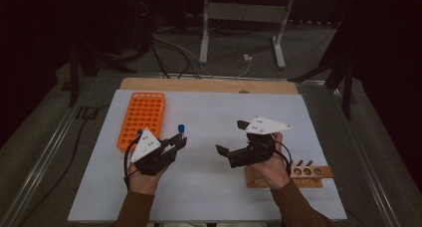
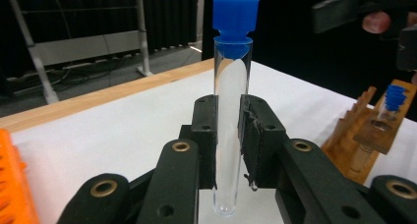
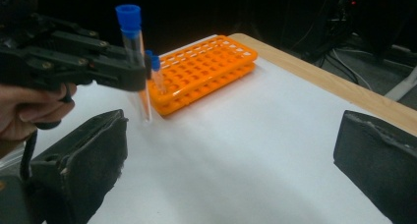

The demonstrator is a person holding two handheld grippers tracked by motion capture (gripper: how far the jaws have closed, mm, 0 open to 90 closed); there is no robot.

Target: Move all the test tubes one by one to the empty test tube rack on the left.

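Test tube (image 2: 229,126) with the blue cap sits upright, pinched in my left gripper (image 2: 228,140); right gripper (image 3: 231,155) gapes wide, empty. Next, I reckon: orange rack (image 3: 206,69) just behind it.

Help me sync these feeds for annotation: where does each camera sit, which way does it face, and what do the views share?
High view: above the person's side of the table, looking forward and down; both forearms, the left gripper and right gripper show.
Left gripper view: rides the left gripper, looking along jaws clamped on a blue-capped test tube, toward the wooden rack.
Right gripper view: rides the right gripper, its jaws wide apart, facing the orange rack and the person's left hand.
Shared: the held tube appears in all three.
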